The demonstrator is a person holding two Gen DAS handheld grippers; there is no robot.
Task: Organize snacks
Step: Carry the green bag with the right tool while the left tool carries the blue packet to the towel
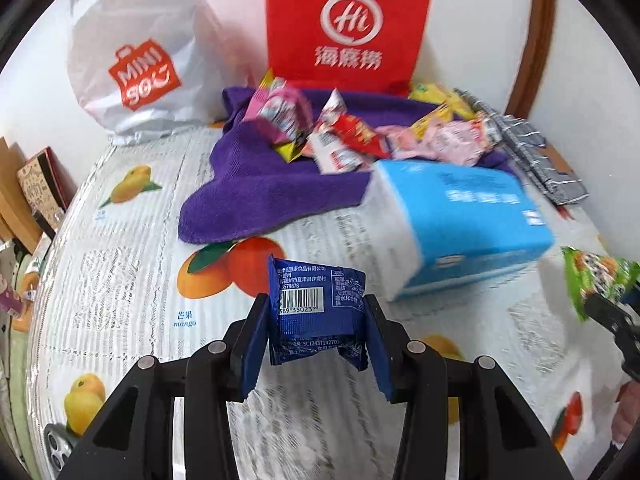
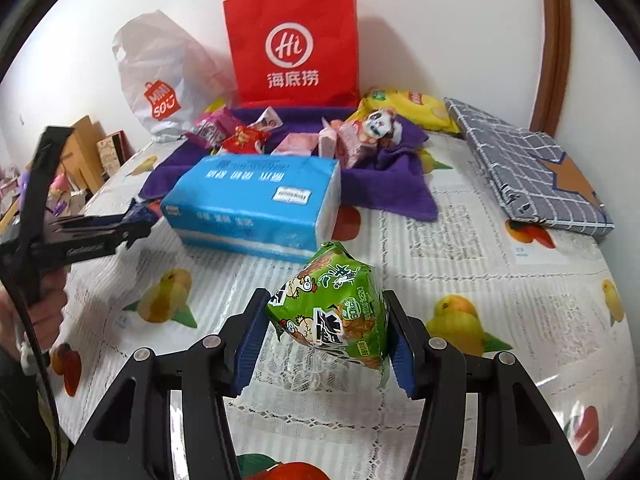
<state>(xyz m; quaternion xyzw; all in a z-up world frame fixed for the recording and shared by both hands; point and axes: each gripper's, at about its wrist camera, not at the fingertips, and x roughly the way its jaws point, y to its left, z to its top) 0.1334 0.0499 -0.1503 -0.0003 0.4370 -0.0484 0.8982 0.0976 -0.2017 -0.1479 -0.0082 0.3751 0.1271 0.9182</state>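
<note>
You've got a snack in each tool: left gripper (image 1: 316,320) is clamped on the dark blue packet (image 1: 316,308), pads pressing its two sides, packet lifted off the table (image 1: 132,264); right gripper (image 2: 326,328) is clamped on the green packet (image 2: 332,308), also clear of the surface. No earlier view, so treat both grips as is. The rest of the snack pile (image 2: 304,136) sits far side on the purple towel (image 2: 392,188), in front of the red paper bag (image 2: 294,44), with the white plastic bag (image 2: 160,76) to its left and the yellow packet (image 2: 408,108) far right. The blue tissue pack (image 2: 256,204) lies between you and the towel, near its front edge. My read: you're mid-carry, sorting these two toward a group or a bag; which one I can't tell. To do it well: the blue packet is held low on its crimped end and bowed, so keep the squeeze steady and don't swing it. Route both tools up and over the tissue pack, not through it. The two tools are close on the left side, so move one at a time. Lower each packet until it touches down before letting go, and don't drop onto the pile, or it'll scatter off the towel.
</note>
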